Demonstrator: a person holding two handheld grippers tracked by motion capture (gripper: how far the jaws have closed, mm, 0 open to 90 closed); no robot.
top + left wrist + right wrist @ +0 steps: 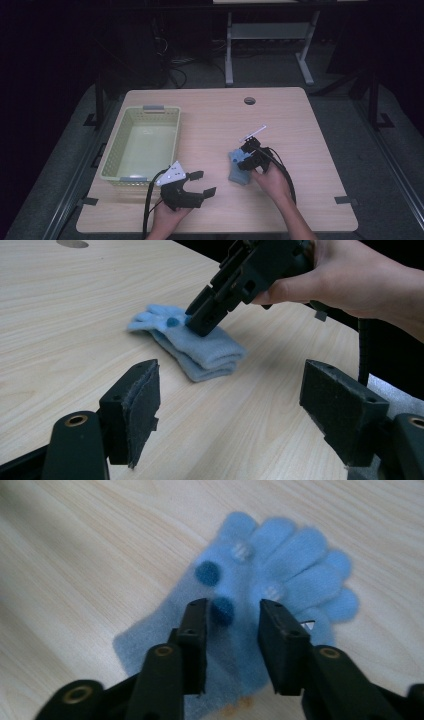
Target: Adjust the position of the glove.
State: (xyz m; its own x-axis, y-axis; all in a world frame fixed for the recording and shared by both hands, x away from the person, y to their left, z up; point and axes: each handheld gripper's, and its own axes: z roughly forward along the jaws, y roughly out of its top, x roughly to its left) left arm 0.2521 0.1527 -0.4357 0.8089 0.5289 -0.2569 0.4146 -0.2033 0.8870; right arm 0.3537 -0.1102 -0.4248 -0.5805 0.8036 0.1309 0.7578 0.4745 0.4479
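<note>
A light blue knitted glove (238, 171) with darker blue pom-poms lies flat on the wooden table (295, 130), right of centre. My right gripper (243, 161) points down onto it, and the left gripper view shows its tips (200, 322) resting at the glove (205, 350). In the right gripper view its jaws (232, 612) stand a little apart over the glove (285, 565), with one pom-pom in the gap and the pads not pressing. My left gripper (205, 182) is held near the front edge, wide open (232, 372) and with nothing between its jaws.
A pale green plastic basket (112, 150) stands on the left half of the table, with nothing in it that I can make out. A round cable hole (249, 100) sits near the far edge. Dark floor and a desk frame lie beyond.
</note>
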